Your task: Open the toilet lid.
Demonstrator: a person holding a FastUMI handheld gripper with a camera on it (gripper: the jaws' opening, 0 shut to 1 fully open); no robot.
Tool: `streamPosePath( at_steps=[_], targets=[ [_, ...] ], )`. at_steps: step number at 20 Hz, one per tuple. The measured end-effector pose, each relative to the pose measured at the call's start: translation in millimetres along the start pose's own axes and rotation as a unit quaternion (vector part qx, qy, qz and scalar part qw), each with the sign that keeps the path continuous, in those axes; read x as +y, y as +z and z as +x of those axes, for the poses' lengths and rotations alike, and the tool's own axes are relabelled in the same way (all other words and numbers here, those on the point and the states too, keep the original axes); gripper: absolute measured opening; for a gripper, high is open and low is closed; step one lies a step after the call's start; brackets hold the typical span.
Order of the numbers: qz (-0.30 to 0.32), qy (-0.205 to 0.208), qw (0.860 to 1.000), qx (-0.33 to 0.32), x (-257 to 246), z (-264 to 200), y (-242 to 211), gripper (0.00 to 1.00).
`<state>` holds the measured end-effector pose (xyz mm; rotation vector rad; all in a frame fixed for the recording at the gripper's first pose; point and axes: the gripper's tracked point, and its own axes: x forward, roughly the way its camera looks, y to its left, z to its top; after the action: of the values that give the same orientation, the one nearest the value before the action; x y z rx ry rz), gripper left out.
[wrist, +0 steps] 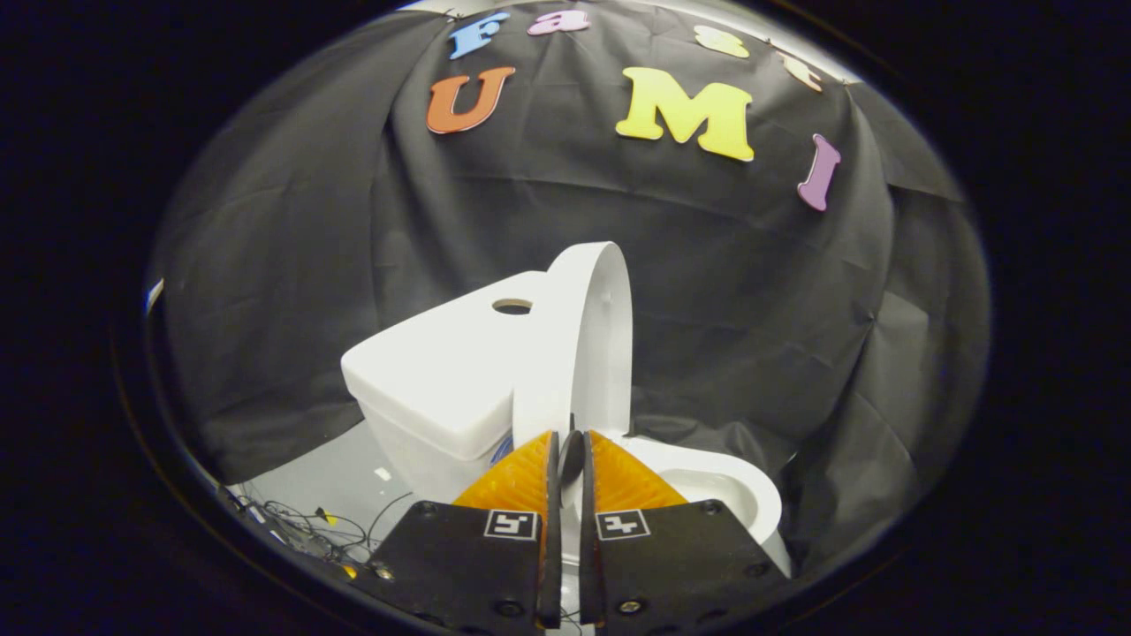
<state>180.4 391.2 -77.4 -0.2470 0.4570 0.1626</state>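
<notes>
Figure: gripper view at the raised-lid stage. Nearest, my gripper had its two fingers drawn almost together, a thin slit between them. The lower edge of the toilet lid appeared to sit in that slit, but I could not tell whether both fingers pressed on it or merely flanked it.

Just beyond the fingertips the lid stood upright, seen nearly edge-on, beside the tank and over the open bowl. I judged the opening essentially done.

Risks, as I judged them: if the lid was not past its balance point, letting go could have let it drop back onto the bowl. Pushing on could have knocked it hard against the tank. A sideways pull with the fingers so close could have twisted the hinge.

To one side of the tank, loose cables lay on the floor; farthest back hung the black cloth wall.

Count: one gripper with two fingers, one lid, one bowl, one tank with one round hole in its top, one tangle of cables.
</notes>
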Motion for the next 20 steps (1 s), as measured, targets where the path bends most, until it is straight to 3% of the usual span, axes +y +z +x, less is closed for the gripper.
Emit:
streamPosePath(
  at_steps=[2,4,7,11,20],
  targets=[
    [0.0,0.015,1.0,0.002,2,0,-2,0.11],
    [0.013,0.052,0.999,0.001,5,-5,-3,0.2],
    [0.036,0.099,0.994,-0.002,9,-22,-5,0.42],
    [0.033,0.098,0.994,-0.043,-11,-48,-3,0.72],
    [0.063,0.062,0.98,-0.179,-104,-110,0,0.72]
  ],
)
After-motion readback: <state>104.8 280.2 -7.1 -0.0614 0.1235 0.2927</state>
